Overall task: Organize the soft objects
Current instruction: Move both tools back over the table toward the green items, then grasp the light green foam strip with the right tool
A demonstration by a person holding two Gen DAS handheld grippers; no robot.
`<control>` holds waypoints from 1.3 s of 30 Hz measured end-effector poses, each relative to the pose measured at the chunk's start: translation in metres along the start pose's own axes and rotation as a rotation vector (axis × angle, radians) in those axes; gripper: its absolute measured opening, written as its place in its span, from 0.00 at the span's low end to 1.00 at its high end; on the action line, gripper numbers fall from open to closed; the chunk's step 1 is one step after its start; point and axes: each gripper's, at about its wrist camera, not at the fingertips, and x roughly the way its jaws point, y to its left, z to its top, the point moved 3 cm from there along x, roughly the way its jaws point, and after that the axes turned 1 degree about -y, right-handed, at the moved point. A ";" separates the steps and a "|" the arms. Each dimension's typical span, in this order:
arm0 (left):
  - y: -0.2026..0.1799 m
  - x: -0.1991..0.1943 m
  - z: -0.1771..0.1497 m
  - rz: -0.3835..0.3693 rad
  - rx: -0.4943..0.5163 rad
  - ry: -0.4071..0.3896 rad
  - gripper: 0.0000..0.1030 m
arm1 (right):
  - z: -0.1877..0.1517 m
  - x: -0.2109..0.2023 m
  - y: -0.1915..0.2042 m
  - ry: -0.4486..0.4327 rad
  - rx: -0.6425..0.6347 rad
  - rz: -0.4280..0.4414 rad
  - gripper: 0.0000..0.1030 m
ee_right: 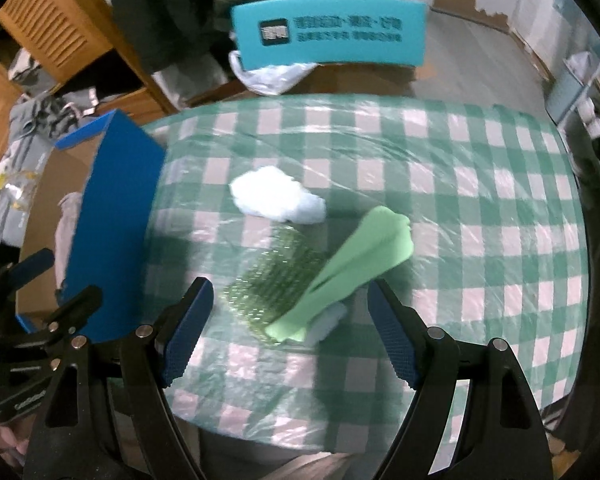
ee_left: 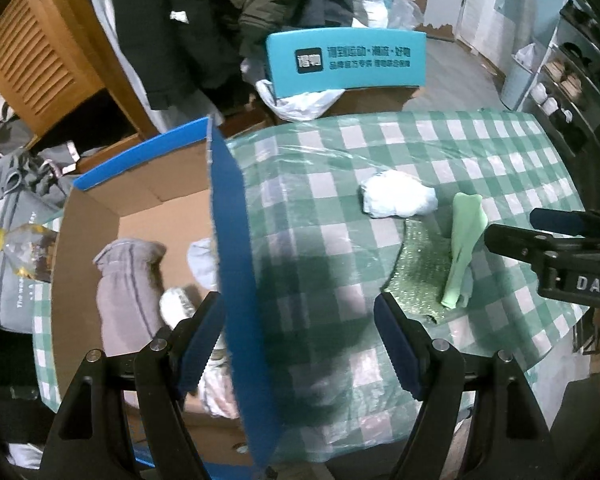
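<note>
A light green cloth [ee_right: 360, 264] lies across a glittery green sponge pad [ee_right: 272, 284] on the checked table; both show in the left wrist view, the cloth [ee_left: 462, 248] over the pad [ee_left: 420, 276]. A white-blue rolled cloth [ee_right: 278, 196] [ee_left: 396, 198] lies behind them. The blue cardboard box [ee_left: 236, 260] [ee_right: 116, 208] on the left holds a grey rolled cloth [ee_left: 124, 292] and other soft items. My right gripper [ee_right: 290, 336] is open just before the green cloth, and it shows at the right of the left wrist view [ee_left: 556, 236]. My left gripper [ee_left: 300, 340] is open, straddling the box wall.
A turquoise chair back [ee_left: 346, 60] stands behind the table [ee_right: 480, 160]. A white plastic bag [ee_left: 300, 104] lies on the chair. Wooden furniture [ee_left: 40, 60], dark jackets and grey clothes crowd the left. Shelving [ee_left: 560, 80] stands at the far right.
</note>
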 end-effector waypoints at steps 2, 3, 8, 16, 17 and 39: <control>-0.005 0.005 0.001 -0.010 0.001 0.009 0.75 | 0.000 0.005 -0.006 0.013 0.014 -0.010 0.78; -0.007 0.008 0.002 -0.014 0.002 0.012 0.75 | 0.000 0.010 -0.009 0.021 0.020 -0.017 0.78; -0.018 0.026 0.006 -0.030 0.006 0.044 0.75 | 0.001 0.028 -0.020 0.056 0.040 -0.046 0.78; -0.036 0.046 0.014 -0.055 0.013 0.072 0.75 | 0.002 0.060 -0.042 0.098 0.108 -0.068 0.78; -0.038 0.048 0.015 -0.056 0.015 0.075 0.75 | 0.002 0.063 -0.044 0.103 0.117 -0.066 0.78; -0.057 0.095 0.018 -0.053 0.030 0.158 0.75 | 0.002 0.116 -0.056 0.198 0.172 -0.046 0.60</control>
